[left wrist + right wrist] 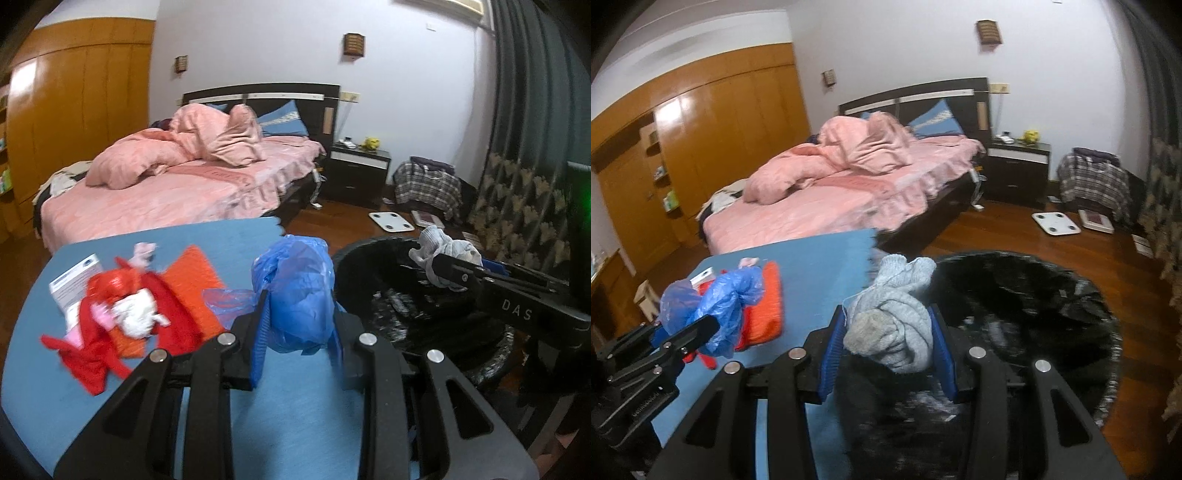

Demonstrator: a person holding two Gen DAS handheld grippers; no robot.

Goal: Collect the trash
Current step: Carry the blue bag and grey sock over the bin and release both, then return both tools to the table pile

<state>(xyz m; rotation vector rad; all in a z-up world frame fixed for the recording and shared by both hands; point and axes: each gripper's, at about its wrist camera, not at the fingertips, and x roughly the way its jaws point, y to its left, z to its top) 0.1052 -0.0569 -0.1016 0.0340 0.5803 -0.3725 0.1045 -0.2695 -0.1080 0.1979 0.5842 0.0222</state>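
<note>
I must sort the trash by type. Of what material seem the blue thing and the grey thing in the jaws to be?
The blue bag looks like thin plastic film: glossy, half see-through, sharply crumpled. The grey bundle looks like knitted fabric, perhaps a sock: matte, ribbed, softly folded.

It was a bedroom in a home. A double bed (177, 192) w/ pink sheets, a rumpled pink duvet (173, 147) & blue pillows (284, 120) stood against the white wall, dark headboard (258, 96) behind. A dark nightstand (356, 170) sat beside it, small items on top. Built-in wooden wardrobes (74, 110) filled the left wall; 2 small wall lamps (354, 44) hung above the bed. Dark curtains (532, 85) on the right, polished wood floor (1015, 236), a white bathroom scale (391, 221) on it, plaid clothes (428, 184) heaped nearby.
</note>
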